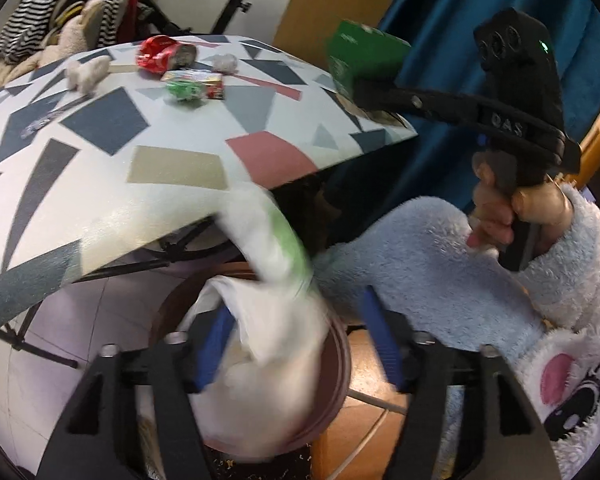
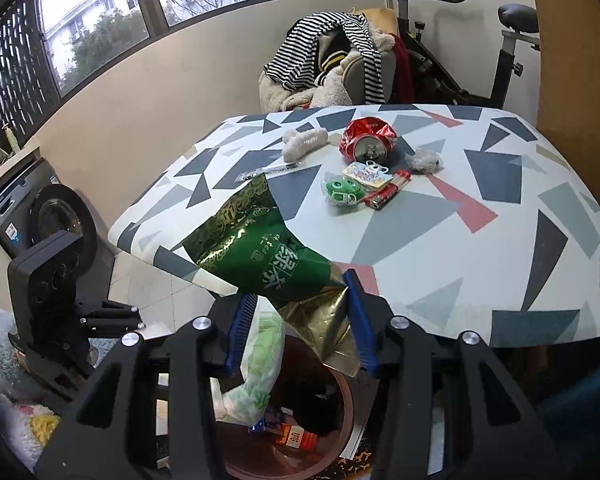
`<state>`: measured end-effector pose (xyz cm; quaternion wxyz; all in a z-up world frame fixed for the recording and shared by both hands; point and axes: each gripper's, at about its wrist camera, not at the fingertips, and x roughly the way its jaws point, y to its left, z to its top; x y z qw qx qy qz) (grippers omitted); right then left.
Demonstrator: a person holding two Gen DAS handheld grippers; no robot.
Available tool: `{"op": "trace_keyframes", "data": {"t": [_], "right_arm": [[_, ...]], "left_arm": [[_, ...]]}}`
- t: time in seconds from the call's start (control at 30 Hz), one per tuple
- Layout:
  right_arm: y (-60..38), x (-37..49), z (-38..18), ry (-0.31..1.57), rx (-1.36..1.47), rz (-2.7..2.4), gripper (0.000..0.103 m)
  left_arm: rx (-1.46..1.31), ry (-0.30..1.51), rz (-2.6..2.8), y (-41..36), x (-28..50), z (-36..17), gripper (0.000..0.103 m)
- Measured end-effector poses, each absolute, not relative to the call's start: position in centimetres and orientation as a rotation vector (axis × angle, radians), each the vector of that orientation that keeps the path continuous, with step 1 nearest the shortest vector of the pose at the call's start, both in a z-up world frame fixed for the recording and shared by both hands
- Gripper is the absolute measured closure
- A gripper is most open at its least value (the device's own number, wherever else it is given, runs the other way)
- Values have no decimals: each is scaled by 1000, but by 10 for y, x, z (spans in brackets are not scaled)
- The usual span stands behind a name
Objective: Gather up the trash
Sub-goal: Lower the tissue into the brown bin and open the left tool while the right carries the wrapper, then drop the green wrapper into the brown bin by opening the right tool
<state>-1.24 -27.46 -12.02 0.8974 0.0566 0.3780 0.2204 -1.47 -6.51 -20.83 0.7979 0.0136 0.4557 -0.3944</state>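
- On the left, the left gripper (image 1: 296, 344) hangs over the round brown bin (image 1: 342, 364) on the floor. Its blue fingers (image 1: 214, 346) are spread wide and hold nothing.
- A white and green wrapper (image 1: 276, 280) sits blurry between those fingers, above the bin. I cannot tell if it touches them.
- In the right wrist view, the same white and green wrapper (image 2: 260, 372) sticks out of the bin (image 2: 348, 404), with other trash under it.
- Next, the right gripper (image 2: 300, 320) is squeezed onto a green and gold bag (image 2: 268, 252). The bag is up in the air, above the bin, at the near edge of the table (image 2: 460, 264).
- The table has a cloth with grey, blue and pink shapes.
- Farther right on the table lie more things: a fluffy white lump (image 2: 304, 142), a squashed red can (image 2: 368, 140), a small green thing (image 2: 340, 192), a red lighter (image 2: 388, 192) and a crumpled clear wrapper (image 2: 424, 160). They are close together, well apart from the bag.
- Behind the table stands a chair with striped clothes (image 2: 332, 52).
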Motion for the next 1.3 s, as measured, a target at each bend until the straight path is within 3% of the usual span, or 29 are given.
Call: {"op": "trace_keyframes", "data": {"t": [0.1,0.33,0.4,0.5,1.03,1.1,1.23,1.3], "right_arm": [[-273,-12,-126,799,111,458,57],[-259,-12,-145,852,98,480,57],[-253,-13,-149,861,90,486,57],[-242,-14,-160,895,78,505,57],[-209,-18,-201,1003,-5,519,56],[-209,-18,-201,1002,-16,511,50],[-211,-17,-192,962,-44,472,14],[-214,-15,-189,949,-52,444,6]], "left_arm": [[16,937,-785,-54,-14,-202,21],[-76,851,-699,-26,-8,-178,16],[-80,824,-636,-19,-8,-169,9],[-83,777,-525,-9,-9,-154,6],[-26,714,-327,8,-25,-135,6],[-17,712,-315,7,-24,-137,6],[3,716,-297,7,-23,-139,6],[7,718,-290,8,-22,-140,6]]}}
